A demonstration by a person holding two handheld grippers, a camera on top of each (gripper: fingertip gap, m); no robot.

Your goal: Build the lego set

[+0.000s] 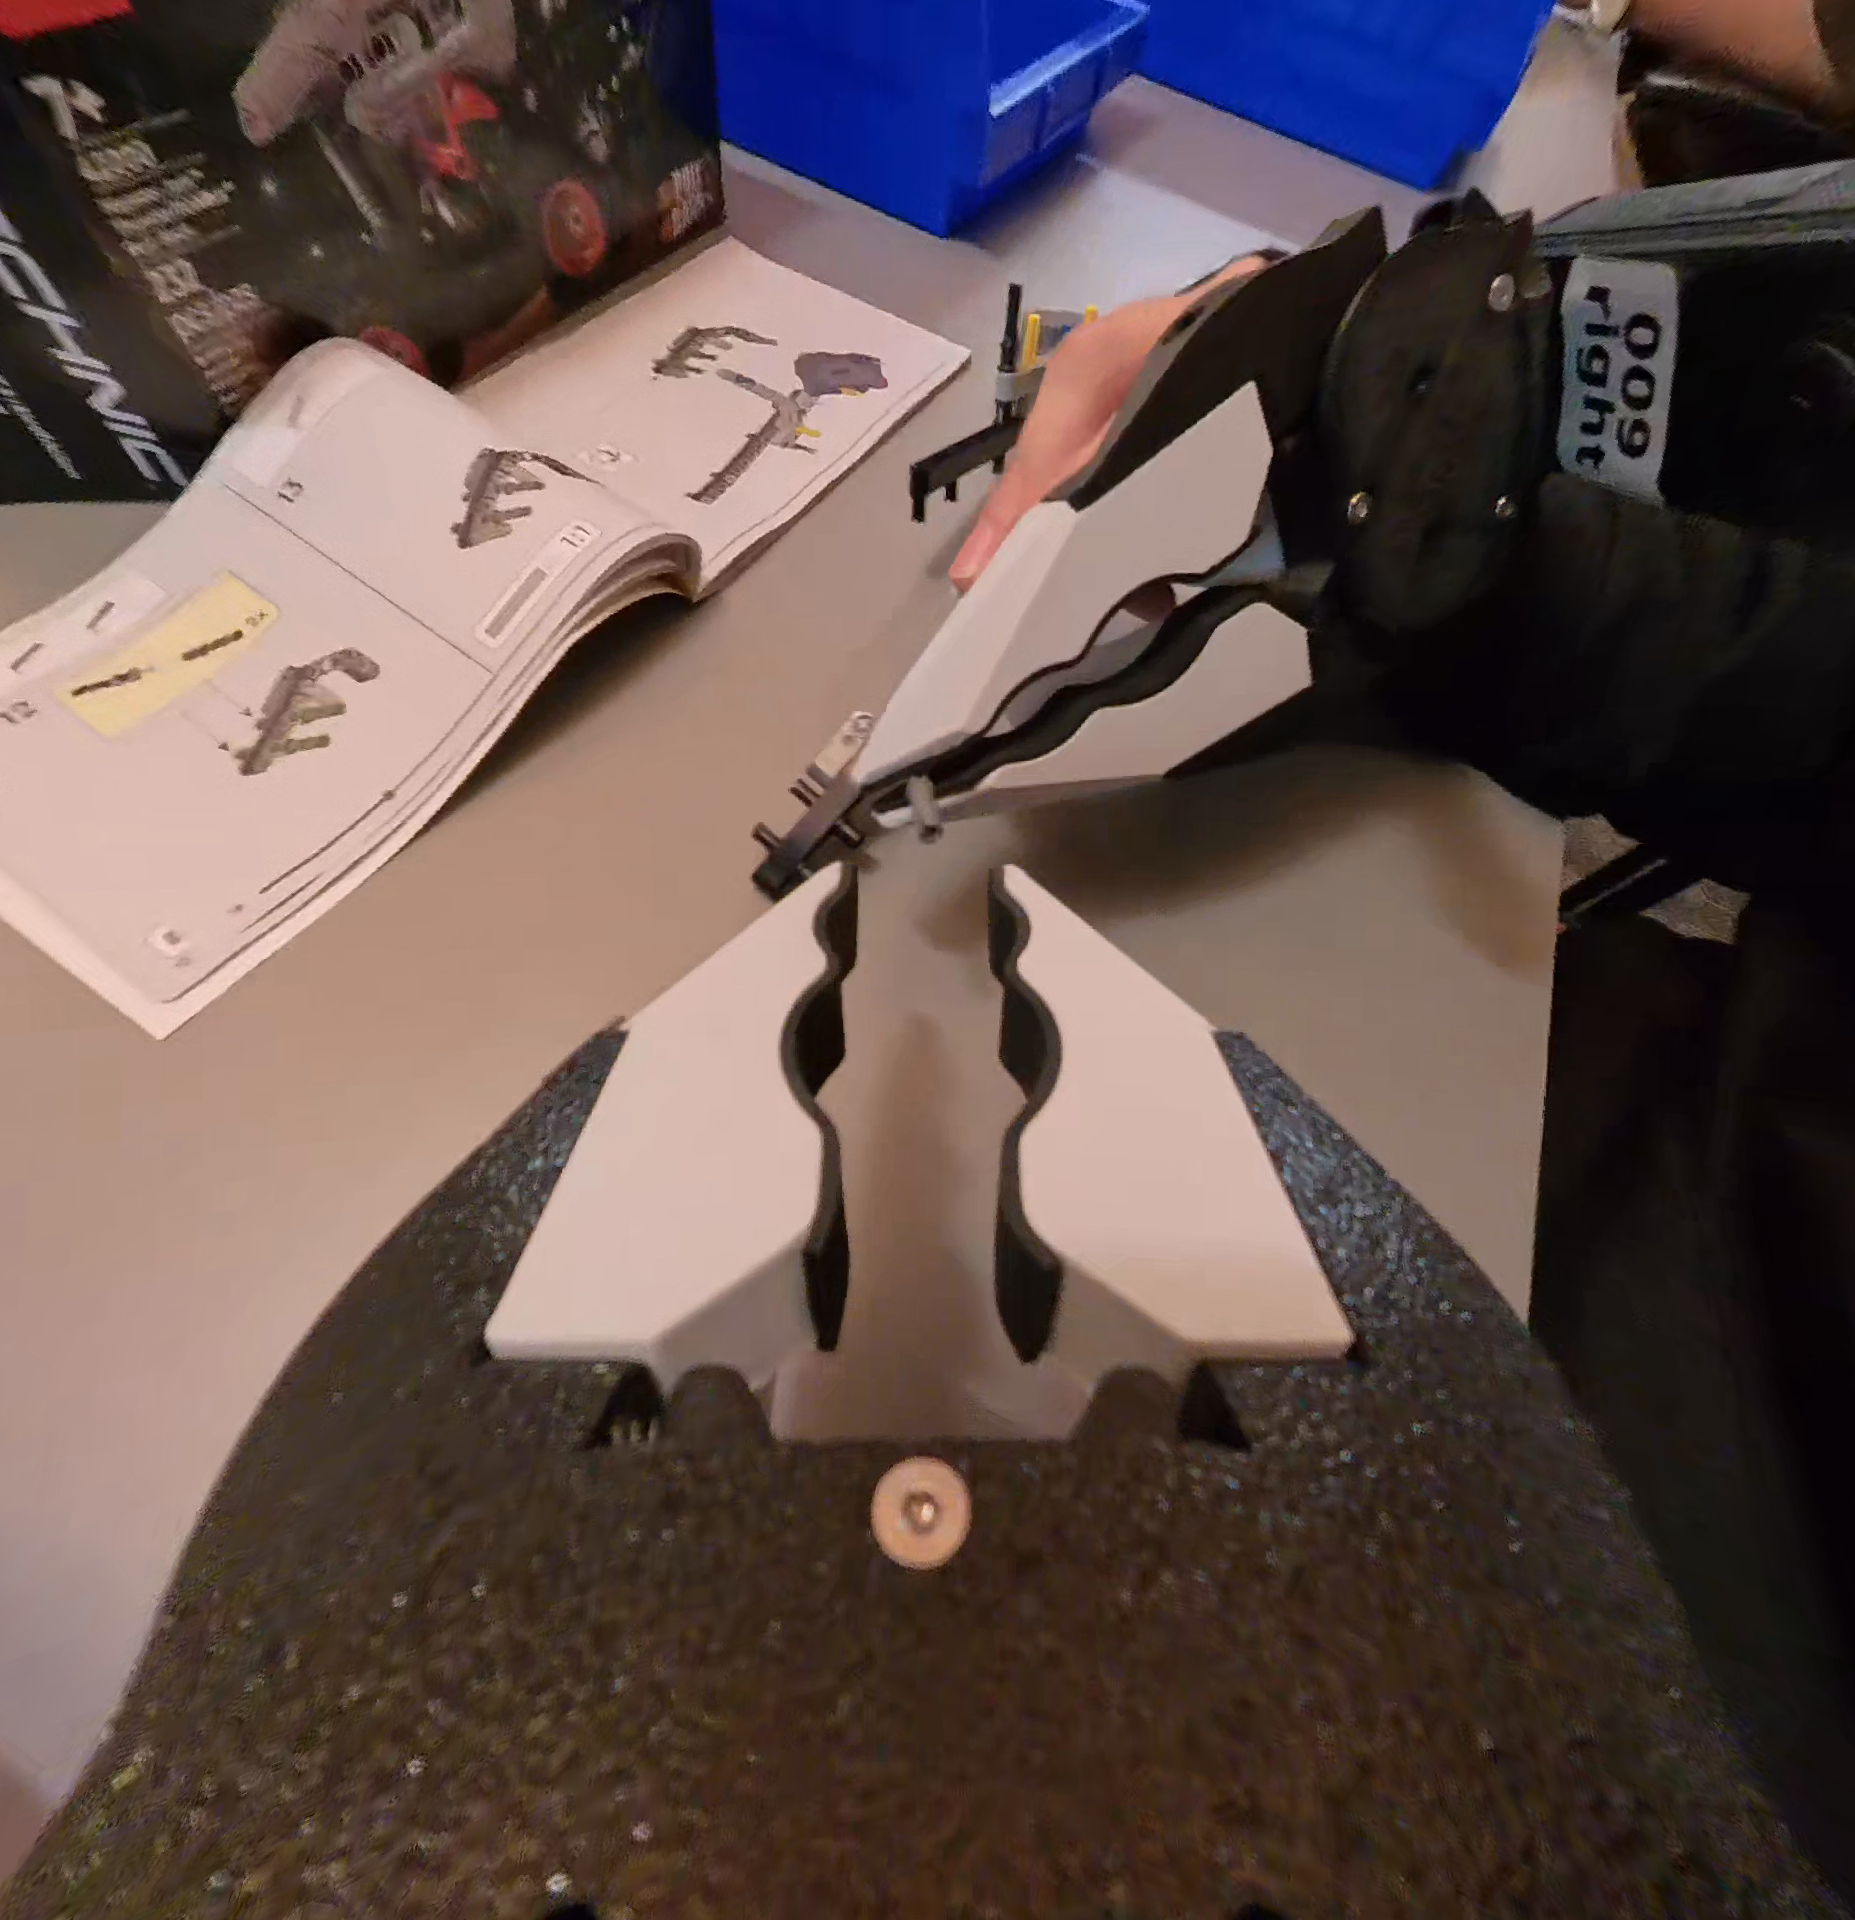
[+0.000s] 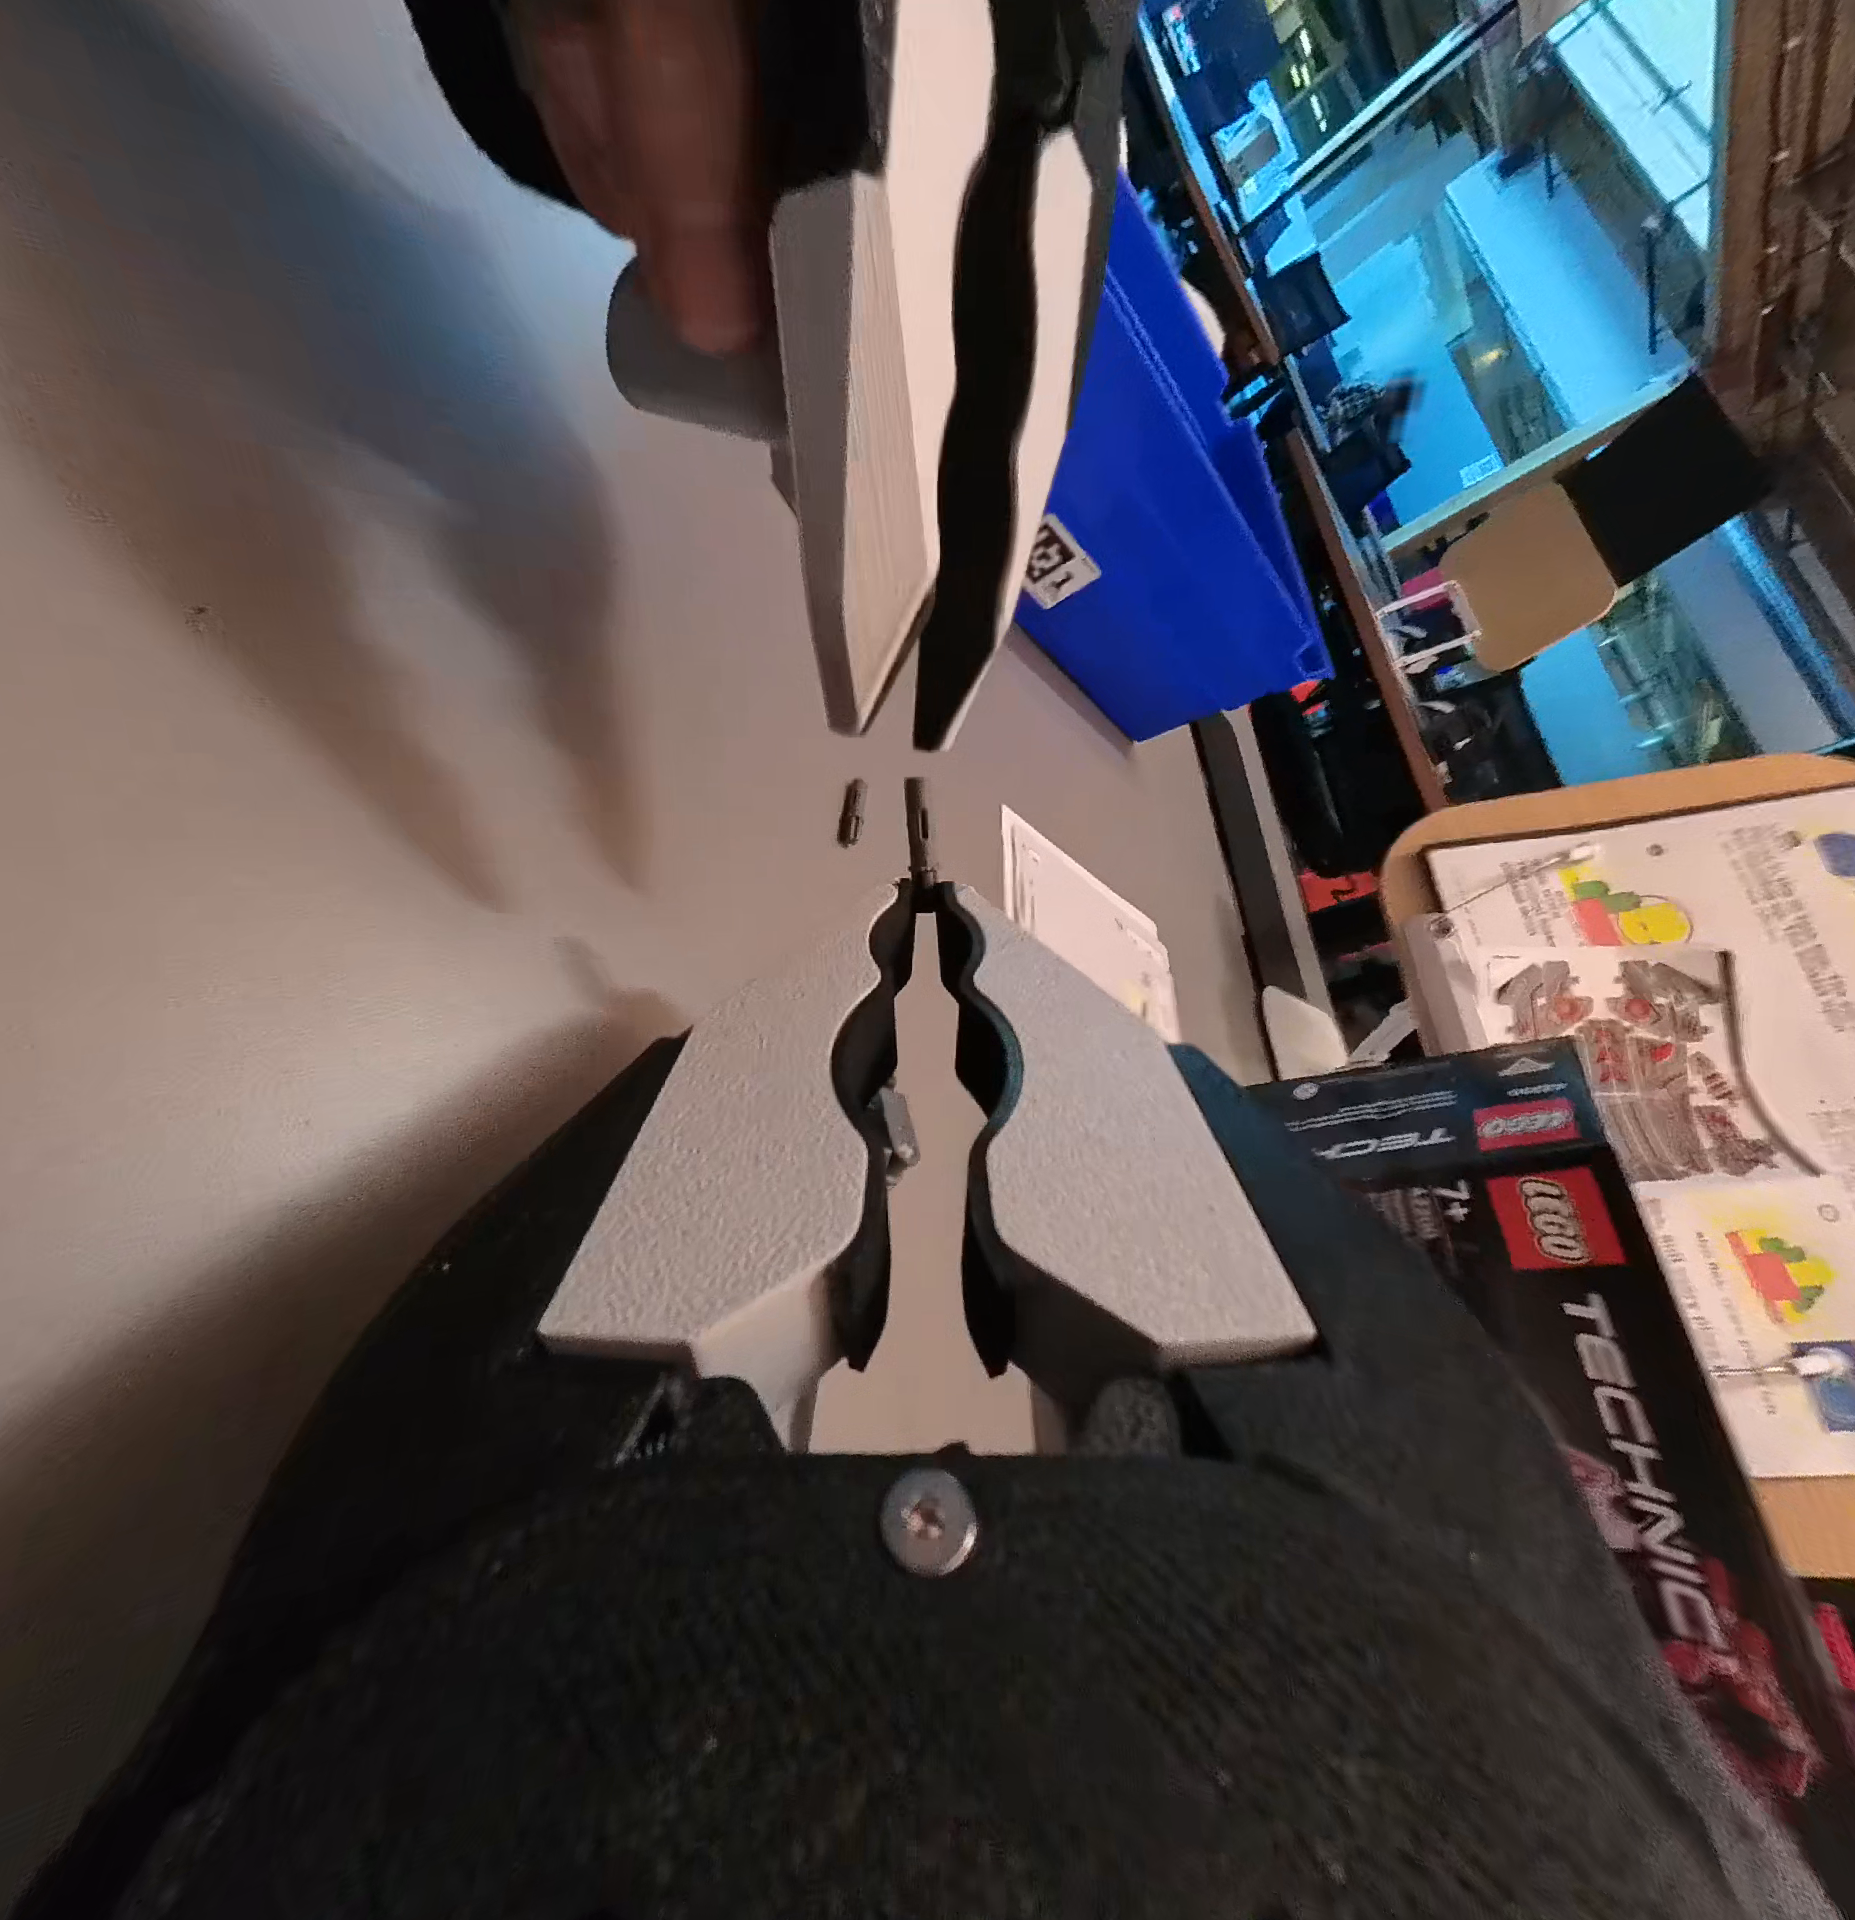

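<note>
I can't make out the small black Lego assembly (image 1: 811, 831) pinched at the right gripper (image 1: 850, 805) tips; it's too small and partly covered. The black printed set box (image 1: 279, 187) and blue plastic bins (image 1: 1006, 94) run off the frame's top edge.
</note>
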